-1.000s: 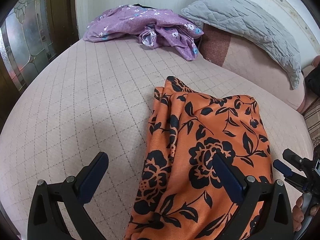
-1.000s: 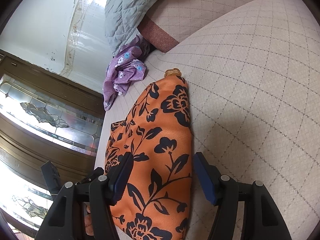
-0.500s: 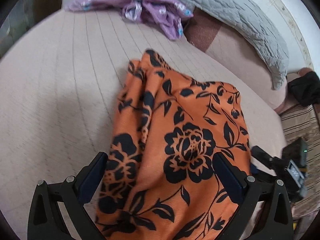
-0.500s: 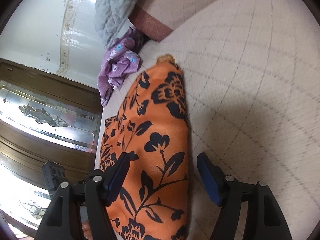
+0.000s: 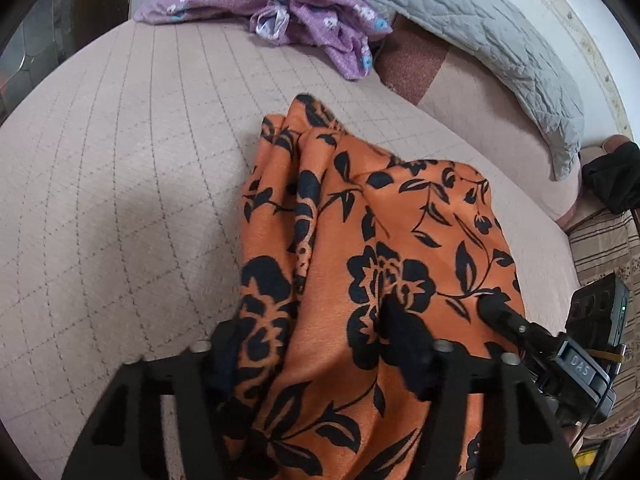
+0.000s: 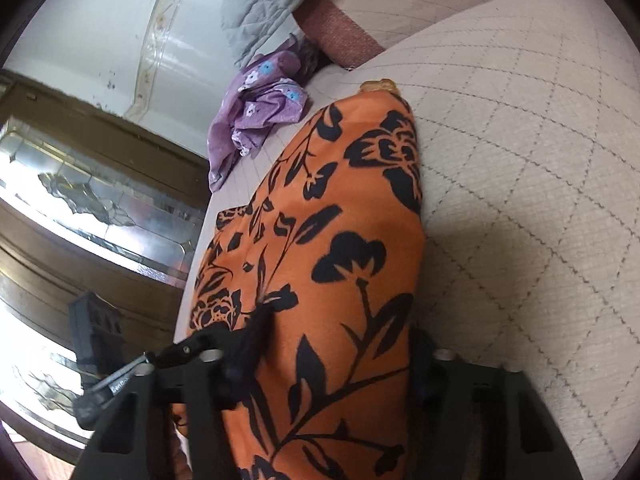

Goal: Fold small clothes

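An orange garment with black flowers point(image 5: 400, 216) lies lengthwise on the quilted pink bed point(image 5: 120, 168). My left gripper point(image 5: 316, 340) straddles its near left part, jaws closing, with a bunch of the cloth between the blurred fingers point(image 5: 400, 332). My right gripper point(image 6: 336, 348) straddles the same orange garment point(image 6: 340, 208) at its near right edge. Its jaws are closing too, with the folded edge between them. The pads do not visibly clamp the cloth. Each view catches the other gripper at its side: right gripper point(image 5: 520, 332), left gripper point(image 6: 104, 360).
A crumpled purple flowered garment point(image 5: 304, 4) lies at the far end of the bed, beside a grey quilted pillow point(image 5: 480, 20). A dark wooden door with patterned glass point(image 6: 80, 200) stands beyond the bed's left side. Bare quilt point(image 6: 540, 160) stretches right of the orange garment.
Both grippers dropped toward the orange garment and their jaws narrowed around it. The left one was wide apart over the cloth before; now cloth bunches between its fingers.
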Available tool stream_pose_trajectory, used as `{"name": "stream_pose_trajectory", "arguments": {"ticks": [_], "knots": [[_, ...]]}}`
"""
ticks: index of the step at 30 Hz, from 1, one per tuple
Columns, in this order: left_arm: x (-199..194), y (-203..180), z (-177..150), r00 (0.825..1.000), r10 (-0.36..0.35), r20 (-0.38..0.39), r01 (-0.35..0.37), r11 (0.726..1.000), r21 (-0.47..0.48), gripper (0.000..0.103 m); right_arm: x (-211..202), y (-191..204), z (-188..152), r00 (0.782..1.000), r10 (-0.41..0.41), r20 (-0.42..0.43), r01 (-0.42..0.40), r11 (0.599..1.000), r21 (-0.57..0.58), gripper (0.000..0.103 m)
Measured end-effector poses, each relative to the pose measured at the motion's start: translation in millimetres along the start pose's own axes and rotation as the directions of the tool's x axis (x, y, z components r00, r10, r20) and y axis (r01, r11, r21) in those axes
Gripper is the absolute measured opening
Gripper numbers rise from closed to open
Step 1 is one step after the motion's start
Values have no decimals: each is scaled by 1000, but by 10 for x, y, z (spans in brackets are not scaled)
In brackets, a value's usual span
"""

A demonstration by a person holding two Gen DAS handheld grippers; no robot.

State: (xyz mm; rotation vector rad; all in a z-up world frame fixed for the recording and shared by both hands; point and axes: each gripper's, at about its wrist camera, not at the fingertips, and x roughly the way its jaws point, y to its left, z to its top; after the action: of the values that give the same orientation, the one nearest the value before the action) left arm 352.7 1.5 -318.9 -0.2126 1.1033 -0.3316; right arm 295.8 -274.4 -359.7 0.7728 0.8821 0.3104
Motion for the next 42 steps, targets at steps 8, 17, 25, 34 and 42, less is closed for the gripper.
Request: {"name": "stream_pose_trajectory", "arguments": {"ticks": [8, 17, 25, 34, 42], "knots": [[-231, -245, -25, 997, 46, 66, -51, 996, 71, 33, -231, 279, -25, 997, -7, 72, 15, 994, -112, 35], [-681, -740, -248, 983, 62, 175, -90, 984, 156, 30, -885, 418, -19, 984, 13, 178, 20, 983, -182, 35], [-1080, -1222, -580, 960, 66, 271, -126, 969, 212, 28, -1542, 474, -178, 969, 19, 246, 38, 973, -226, 35], [-1351, -1608, -1034, 948, 55, 313, -142, 955, 261, 25, -2155, 211, -530, 962, 24, 272, 25, 984, -174, 35], [-1200, -1635, -1335, 954, 108, 279, -189, 941, 282, 25, -2098, 10, -718, 976, 5, 217, 25, 991, -134, 35]]}}
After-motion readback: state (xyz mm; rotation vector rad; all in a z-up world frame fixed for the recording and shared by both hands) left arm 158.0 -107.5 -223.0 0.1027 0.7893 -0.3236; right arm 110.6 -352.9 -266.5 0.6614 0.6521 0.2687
